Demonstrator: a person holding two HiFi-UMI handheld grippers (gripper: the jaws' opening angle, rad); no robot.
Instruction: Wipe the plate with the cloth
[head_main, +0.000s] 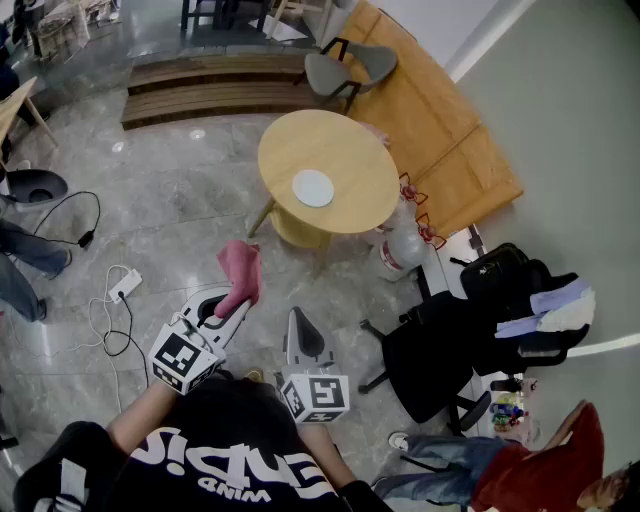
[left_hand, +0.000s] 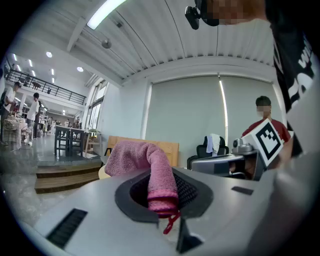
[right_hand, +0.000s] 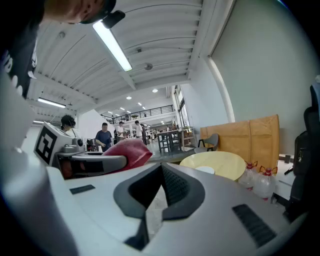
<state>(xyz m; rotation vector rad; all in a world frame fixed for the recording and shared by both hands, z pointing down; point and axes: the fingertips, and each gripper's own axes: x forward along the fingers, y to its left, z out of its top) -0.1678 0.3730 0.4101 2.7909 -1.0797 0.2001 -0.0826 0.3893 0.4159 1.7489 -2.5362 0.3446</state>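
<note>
With your left claw (head_main: 238, 298) clamped on the cloth (head_main: 241, 270) and your right claw (head_main: 297, 318) clenched empty, you are at the approach step: the plate (head_main: 313, 187) sits on the worktop (head_main: 355, 145), well apart at 1 o'clock, so next carry the cloth down onto it.

Round wooden table (head_main: 345, 150) stood on the grey floor. Grey chair (head_main: 350, 68) was just beyond the table, wooden steps (head_main: 210, 88) beyond it to the left. Orange wooden boards (head_main: 445, 135) ran along the wall right of the table. Two clear plastic jugs (head_main: 402, 247) sat at its near-right edge. Black office chair (head_main: 440, 345) was nearer, right; white power strip (head_main: 125, 288) with cables nearer, left.
</note>
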